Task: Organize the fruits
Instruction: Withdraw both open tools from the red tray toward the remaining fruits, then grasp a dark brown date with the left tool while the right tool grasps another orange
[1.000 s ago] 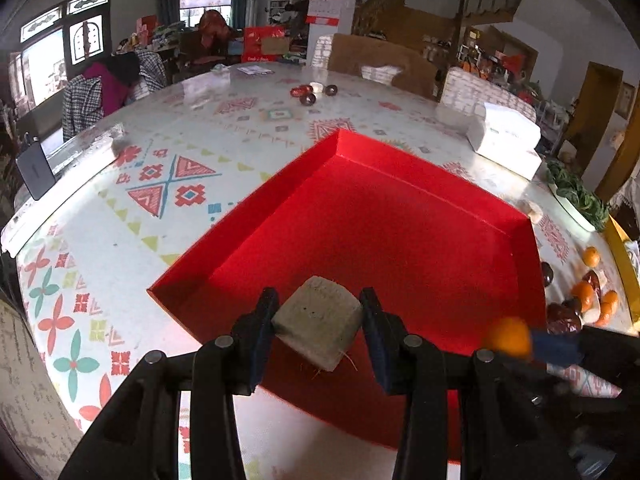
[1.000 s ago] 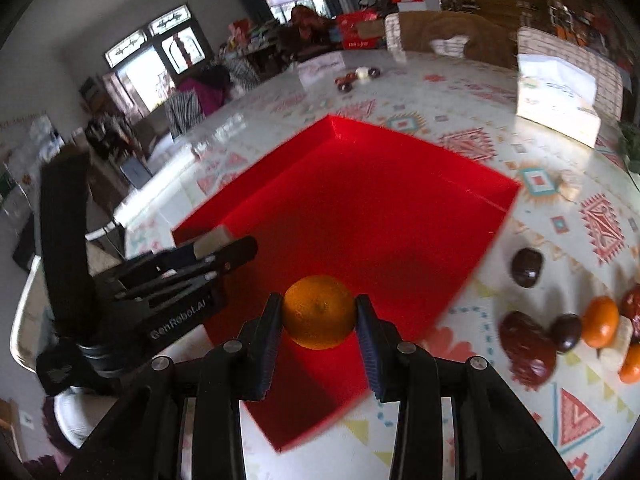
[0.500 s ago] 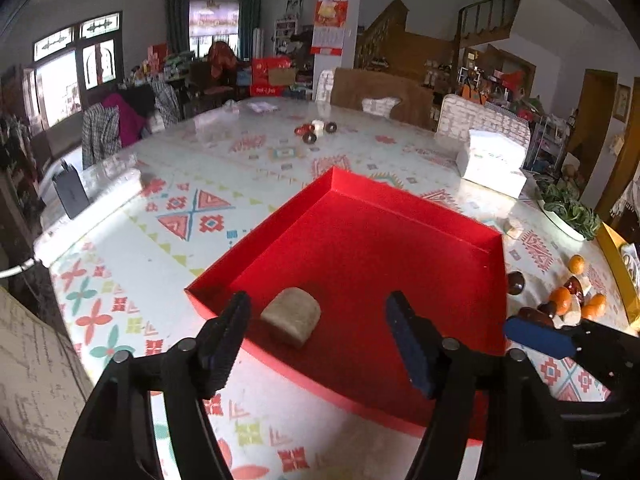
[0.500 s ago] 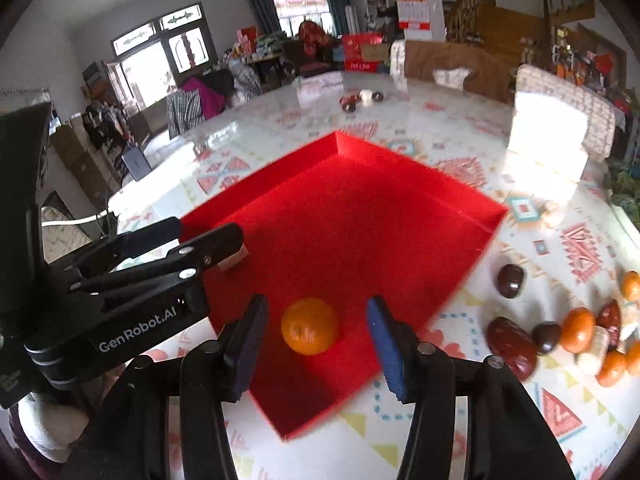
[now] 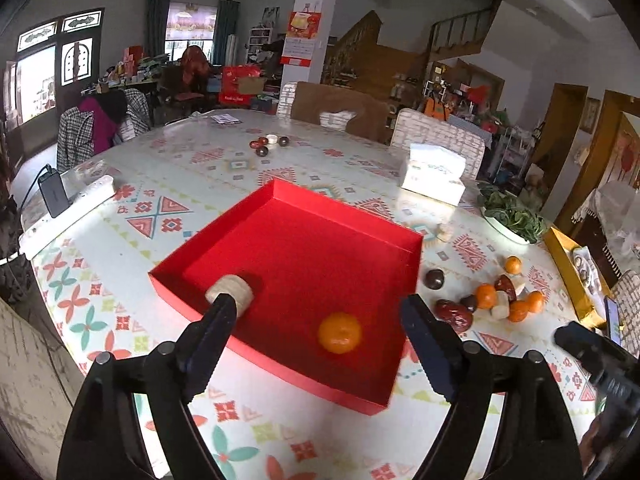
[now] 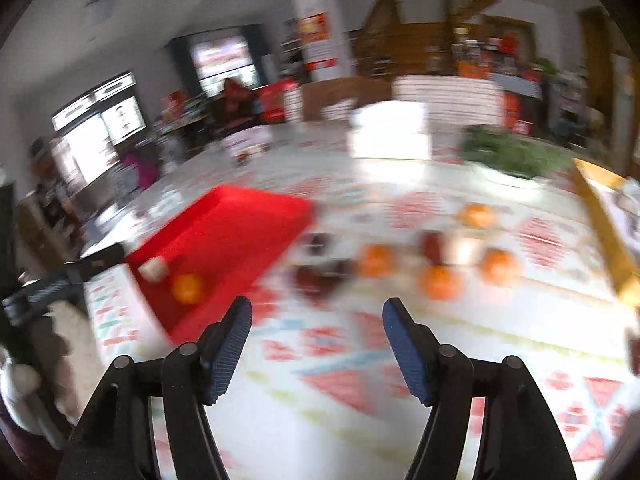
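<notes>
left wrist view:
left gripper (image 5: 318, 314): released, jaws opening wider, nothing between the pads.
red tray (image 5: 416, 242): centre of the picture, on the patterned table (image 5: 192, 168).
tan piece (image 5: 232, 288): in the tray at 9 o'clock from the picture's centre, just past the left fingertip, not touched.
mandarin (image 5: 340, 332): in the tray at 6 o'clock, lying free near the front wall.
loose pile (image 5: 492, 296): outside the tray at 3 o'clock, small oranges, dark red dates, a dark round fruit and pale pieces.
far fruits (image 5: 268, 144): a small cluster at 12 o'clock, well apart from the tray.

right wrist view (blurred):
right gripper (image 6: 316, 336): released, jaws opening, only bare tablecloth between them.
red tray (image 6: 248, 208): at 10 o'clock, tan piece (image 6: 154, 268) and mandarin (image 6: 187, 288) inside it.
loose pile (image 6: 440, 280): at 1 o'clock, ahead of the jaws; the kinds are hard to tell in the blur.

progress: two items sit in the tray; by my reading most of the job is left, the pile beside the tray and the far cluster are not yet gathered.
</notes>
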A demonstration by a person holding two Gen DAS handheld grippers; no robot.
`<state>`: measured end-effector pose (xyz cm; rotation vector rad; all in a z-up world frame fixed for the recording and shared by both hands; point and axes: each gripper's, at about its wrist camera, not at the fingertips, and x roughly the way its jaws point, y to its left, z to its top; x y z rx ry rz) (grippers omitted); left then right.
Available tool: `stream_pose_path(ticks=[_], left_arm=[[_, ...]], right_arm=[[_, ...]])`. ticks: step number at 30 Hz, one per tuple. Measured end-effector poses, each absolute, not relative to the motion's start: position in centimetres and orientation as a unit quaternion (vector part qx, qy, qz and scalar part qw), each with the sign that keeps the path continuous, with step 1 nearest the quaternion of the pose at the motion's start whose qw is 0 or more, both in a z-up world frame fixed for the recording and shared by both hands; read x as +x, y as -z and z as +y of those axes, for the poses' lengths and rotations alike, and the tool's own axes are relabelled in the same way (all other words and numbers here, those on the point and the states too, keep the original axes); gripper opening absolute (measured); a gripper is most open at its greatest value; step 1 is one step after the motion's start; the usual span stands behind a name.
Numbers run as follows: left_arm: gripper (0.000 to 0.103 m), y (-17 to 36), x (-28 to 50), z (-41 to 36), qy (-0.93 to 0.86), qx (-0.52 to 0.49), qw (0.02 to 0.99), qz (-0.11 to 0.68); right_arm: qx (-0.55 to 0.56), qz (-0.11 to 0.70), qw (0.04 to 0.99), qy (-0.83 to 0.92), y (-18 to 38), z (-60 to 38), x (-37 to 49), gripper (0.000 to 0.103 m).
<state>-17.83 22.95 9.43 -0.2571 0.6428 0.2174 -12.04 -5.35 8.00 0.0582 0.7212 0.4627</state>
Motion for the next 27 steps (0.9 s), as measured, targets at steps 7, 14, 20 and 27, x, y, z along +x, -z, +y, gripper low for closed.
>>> stream_pose_path(ticks=[7,14,20,27], left_arm=[[0.084,-8.0,-15.7,18.2,-0.041,-0.110,0.933,0.340],[0.077,-6.7,-14.2,13.9,0.022,-0.079,0.928,0.363],[0.071,-5.4,-12.0,11.7,0.030,-0.046,0.922,0.384],[0.054,-3.5,-7.5,11.1,0.020,-0.032,0.907,0.419]], right_arm=[[0.098,0.382,0.906,-0.156,-6.7,-14.8,-9.1,0.073],[0.092,0.398,0.904,-0.126,-5.5,-15.3,-4.3,0.073],[0.083,0.420,0.894,-0.133,-3.7,-13.4,-0.2,0.071],[0.061,0.440,0.883,-0.151,-2.0,-12.2,0.7,0.049]])
